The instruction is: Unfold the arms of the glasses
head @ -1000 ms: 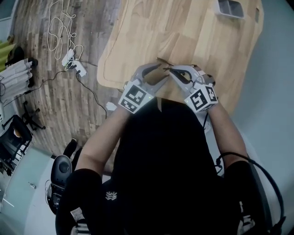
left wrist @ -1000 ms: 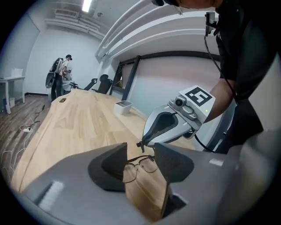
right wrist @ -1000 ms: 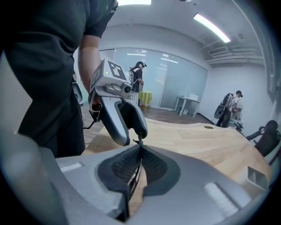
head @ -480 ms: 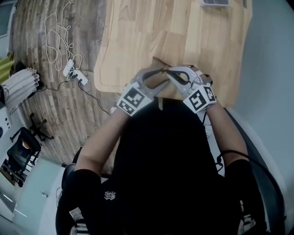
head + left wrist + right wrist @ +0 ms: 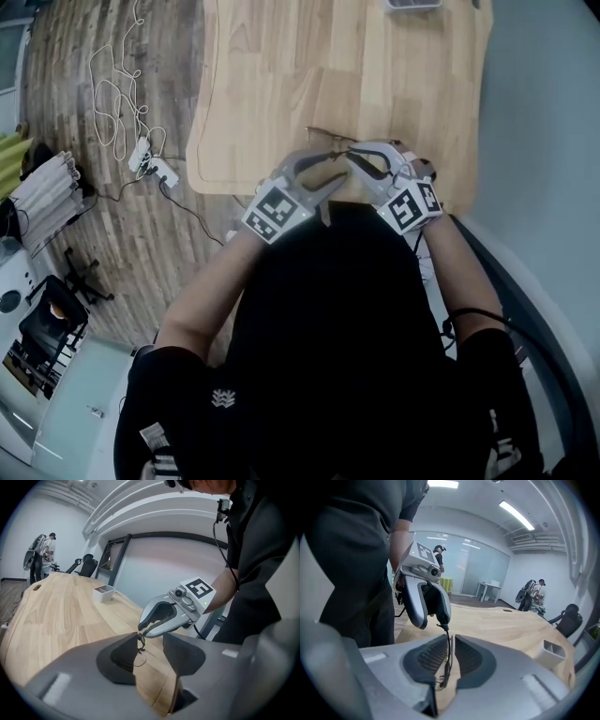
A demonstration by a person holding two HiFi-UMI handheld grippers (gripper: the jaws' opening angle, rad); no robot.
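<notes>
Head view: the wooden table [image 5: 281, 75] fills the upper half, with a white tray [image 5: 412, 5] at its 12 o'clock edge and loose cables [image 5: 117, 84] on the floor at 10 o'clock. The 2 grippers meet at the table's 6 o'clock edge, the left gripper [image 5: 330, 167] reaching in from 7 o'clock and the right gripper [image 5: 356, 159] from 4 o'clock. The thin wire glasses [image 5: 330, 137] lie just beyond their tips, over the wood. Left gripper view: the jaws stand nearly as wide as they go and are closing slightly. A dark wire end of the glasses sits just beside the pad on the 9 o'clock side, well apart from the other pad, so nothing is clamped. Right gripper view: the jaws are only narrowly apart and opening. 1 slender glasses arm [image 5: 448, 658] stands upright in the slot, close to the 9 o'clock pad, with a sliver of light on its other side. The left gripper's tip meets the top of that arm at 12 o'clock. Hazard, as a judgement: with 1 gripper easing off and the other not yet pressing, the frame could slip and drop onto the table or off its near edge. A pad closing off-centre could also bend the fine wire or strain the hinge.
</notes>
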